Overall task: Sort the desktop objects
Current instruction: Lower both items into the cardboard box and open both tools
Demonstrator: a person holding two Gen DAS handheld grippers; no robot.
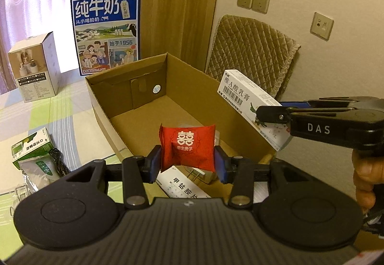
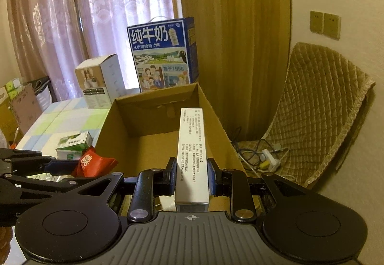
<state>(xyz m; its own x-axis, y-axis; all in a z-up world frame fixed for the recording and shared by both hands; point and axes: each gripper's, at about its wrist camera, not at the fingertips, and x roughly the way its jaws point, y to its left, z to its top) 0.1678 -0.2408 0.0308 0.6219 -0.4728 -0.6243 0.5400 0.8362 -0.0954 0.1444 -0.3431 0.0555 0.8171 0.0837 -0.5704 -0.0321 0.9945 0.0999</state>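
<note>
1. Red and crinkled, the wedding-candy packet (image 1: 188, 150) sits clamped between the pads of the left gripper (image 1: 188, 164), held just above the near rim of the open cardboard box (image 1: 148, 102).
2. The right gripper (image 2: 190, 173) is closed on a long white ointment carton (image 2: 192, 157); the carton's long axis runs straight ahead along the fingers and reaches out over the cardboard box's right side.
3. Both loads lie at the near end of the cardboard box, the packet left of the carton; neither has a clear lead, and each seems to need only a short push forward and down before letting go.
4. Inside the cardboard box the far floor is bare; at the near end lies another white carton (image 1: 184, 187), with what may be a small wrapped item beside it, half hidden behind the packet.
5. Left of the cardboard box, on the checked surface (image 1: 36, 109), lie a green-and-white box (image 1: 32, 148) and a black cable (image 1: 58, 161); behind it stand a blue milk case (image 1: 106, 32) and a white product box (image 1: 36, 68). None blocks the drop.
6. The likelier snag is the two grippers crowding each other over the near rim.
</note>
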